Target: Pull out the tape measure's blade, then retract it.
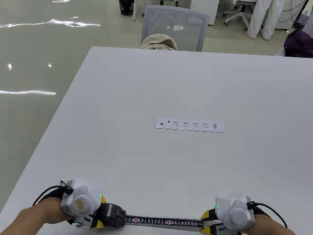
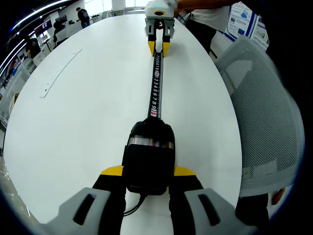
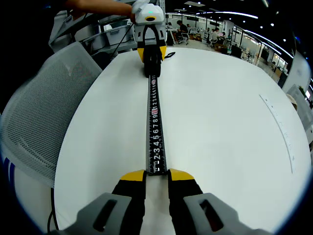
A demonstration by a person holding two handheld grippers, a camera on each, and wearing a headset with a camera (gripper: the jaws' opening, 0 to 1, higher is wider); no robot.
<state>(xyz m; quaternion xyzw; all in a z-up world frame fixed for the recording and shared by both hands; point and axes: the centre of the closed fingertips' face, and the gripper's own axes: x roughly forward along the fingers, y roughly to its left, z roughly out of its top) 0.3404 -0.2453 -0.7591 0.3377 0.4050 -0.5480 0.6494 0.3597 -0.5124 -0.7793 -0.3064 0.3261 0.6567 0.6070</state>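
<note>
In the head view, at the near edge of the table point(image 1: 195, 83), the tape measure's case point(image 1: 113, 215) is clamped by the left gripper point(image 1: 106, 219), and the blade point(image 1: 164, 222) is stretched flat across to the right gripper point(image 1: 209, 226)

In the left gripper view, the case is pinched between the jaws

In the right gripper view, the blade's tip is pinched by narrowly set jaws

The pull-out is judged largely done; retraction is left
</note>
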